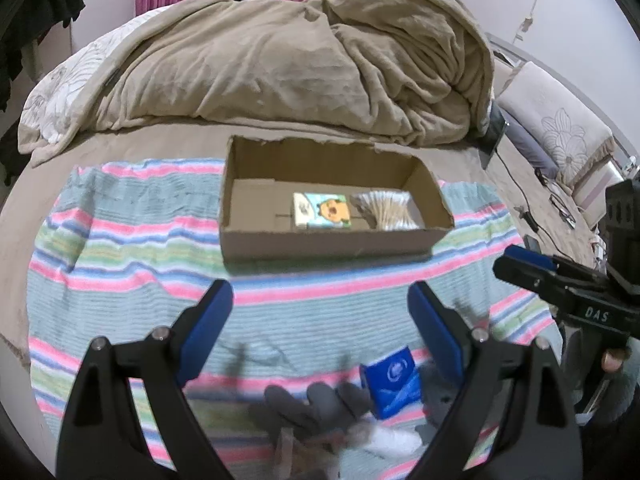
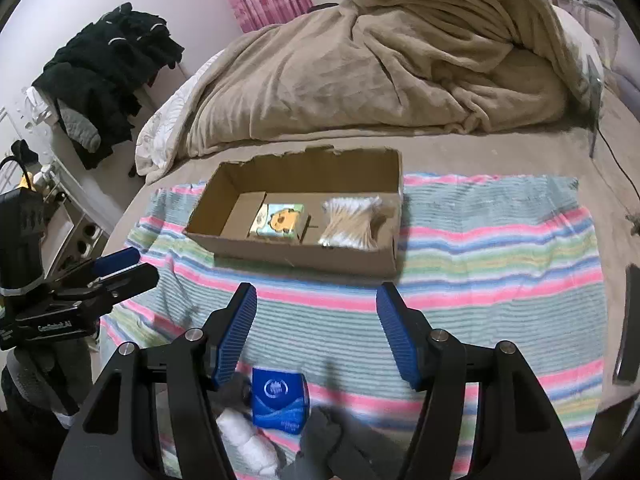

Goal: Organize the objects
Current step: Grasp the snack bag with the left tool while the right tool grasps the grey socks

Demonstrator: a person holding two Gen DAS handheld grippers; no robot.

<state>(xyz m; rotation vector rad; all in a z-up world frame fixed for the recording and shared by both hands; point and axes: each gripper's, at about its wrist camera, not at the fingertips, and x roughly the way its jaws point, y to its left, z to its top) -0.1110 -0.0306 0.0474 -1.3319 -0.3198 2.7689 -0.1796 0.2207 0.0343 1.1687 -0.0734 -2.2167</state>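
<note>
Below wide-open, empty right hand-held gripper (image 2: 316,334) — blue packet (image 2: 279,404), w/ gloves nearby.

cotton swabs (image 2: 350,224) in box (image 2: 288,258), on towel (image 2: 500,248)

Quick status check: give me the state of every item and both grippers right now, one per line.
cardboard box: open-topped, on the striped towel
cartoon pack: lying flat inside box, middle
cotton swabs: bundled, inside box, right end
blue packet: outside box, on towel near the grippers
grey glove: lying on towel, not boxed
white roll: on towel, not boxed
left gripper: open, empty
right gripper: open, empty
</note>
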